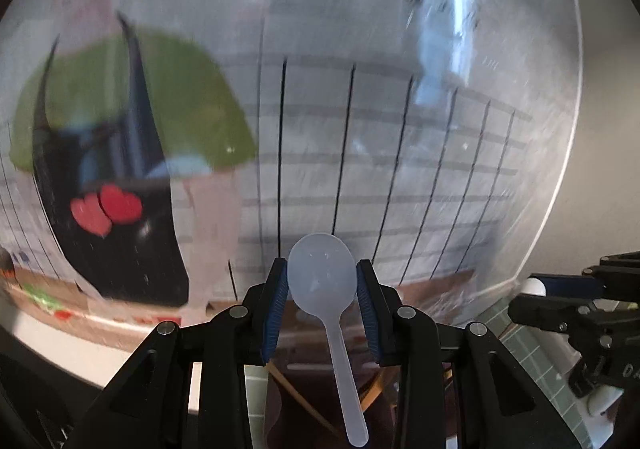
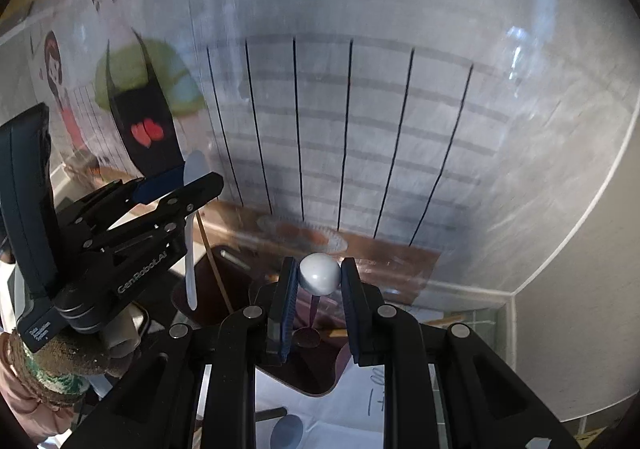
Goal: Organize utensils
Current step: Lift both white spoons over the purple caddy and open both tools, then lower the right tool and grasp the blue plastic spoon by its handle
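A big wall chart (image 2: pixel 340 109) fills the background — ruled columns, a cartoon figure in a green top and black apron on one side — and both arms are raised in front of it, well above the desk. Everything is smeared by motion, so the writing along the chart's top cannot be read.

Below the chart sits a dark brown tray (image 2: pixel 224 289) with a thin wooden stick leaning across it (possibly a chopstick; too blurred to be sure).

The left tongs (image 1: pixel 322 281) are clenched on a translucent plastic spoon (image 1: pixel 324 273), gripping the bowl by its edges with the handle hanging down toward the camera, in front of the chart's lower edge. The right tongs (image 2: pixel 319 275) are clenched on a white rounded piece (image 2: pixel 320 273), apparently a spoon bowl seen end-on, held over the tray; its handle is hidden between the fingers.

The risk I see: the plastic spoon's bowl is curved and slick, and pinched only at its rim it could pivot or pop free during a fast swing. The two tools are also near each other, so a careless crossing could knock one utensil loose.

Where either piece is meant to go is not visible.
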`<state>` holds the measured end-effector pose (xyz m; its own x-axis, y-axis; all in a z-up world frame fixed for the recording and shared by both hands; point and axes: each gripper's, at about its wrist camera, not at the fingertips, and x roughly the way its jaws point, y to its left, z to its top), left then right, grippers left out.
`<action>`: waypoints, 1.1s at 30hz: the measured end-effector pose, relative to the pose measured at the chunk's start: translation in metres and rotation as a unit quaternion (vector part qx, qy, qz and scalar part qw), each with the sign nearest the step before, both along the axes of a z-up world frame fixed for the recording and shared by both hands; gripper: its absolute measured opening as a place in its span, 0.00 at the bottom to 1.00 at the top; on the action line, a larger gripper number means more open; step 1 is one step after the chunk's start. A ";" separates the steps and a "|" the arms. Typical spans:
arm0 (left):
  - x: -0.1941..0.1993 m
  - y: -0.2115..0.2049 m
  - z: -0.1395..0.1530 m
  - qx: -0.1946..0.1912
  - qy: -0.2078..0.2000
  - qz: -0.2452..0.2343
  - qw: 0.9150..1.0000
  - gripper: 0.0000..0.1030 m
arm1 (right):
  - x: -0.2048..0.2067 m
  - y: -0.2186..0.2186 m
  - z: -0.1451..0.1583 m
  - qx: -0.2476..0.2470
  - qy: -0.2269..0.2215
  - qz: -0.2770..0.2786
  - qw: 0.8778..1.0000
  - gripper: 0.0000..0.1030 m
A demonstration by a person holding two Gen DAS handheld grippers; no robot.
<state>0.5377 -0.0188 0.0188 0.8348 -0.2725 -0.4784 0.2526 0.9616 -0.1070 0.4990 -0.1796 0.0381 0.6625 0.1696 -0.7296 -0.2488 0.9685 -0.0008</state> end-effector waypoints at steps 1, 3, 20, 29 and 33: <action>0.002 0.001 -0.006 -0.002 0.006 0.003 1.000 0.34 | 0.002 0.002 -0.007 -0.002 0.008 0.001 1.000 0.19; 0.004 0.001 -0.018 -0.005 0.017 0.007 1.000 0.34 | 0.003 0.004 -0.016 -0.005 0.020 0.003 1.000 0.19; -0.028 0.018 -0.040 -0.040 0.089 0.012 0.995 0.73 | -0.026 0.000 -0.022 0.007 0.032 0.015 0.999 0.69; -0.104 0.034 -0.032 0.025 0.128 0.017 0.991 0.82 | -0.088 -0.012 -0.015 -0.033 0.008 -0.021 0.999 0.96; -0.140 0.038 -0.044 0.035 0.154 0.011 0.987 0.83 | -0.110 -0.005 -0.035 -0.047 0.027 -0.019 0.998 0.98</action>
<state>0.3976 0.0192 -0.0256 0.6527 -0.2134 -0.7269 0.1978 0.9742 -0.1085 0.3892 -0.1850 0.0031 0.6262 0.0731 -0.7762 -0.2131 0.9737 -0.0802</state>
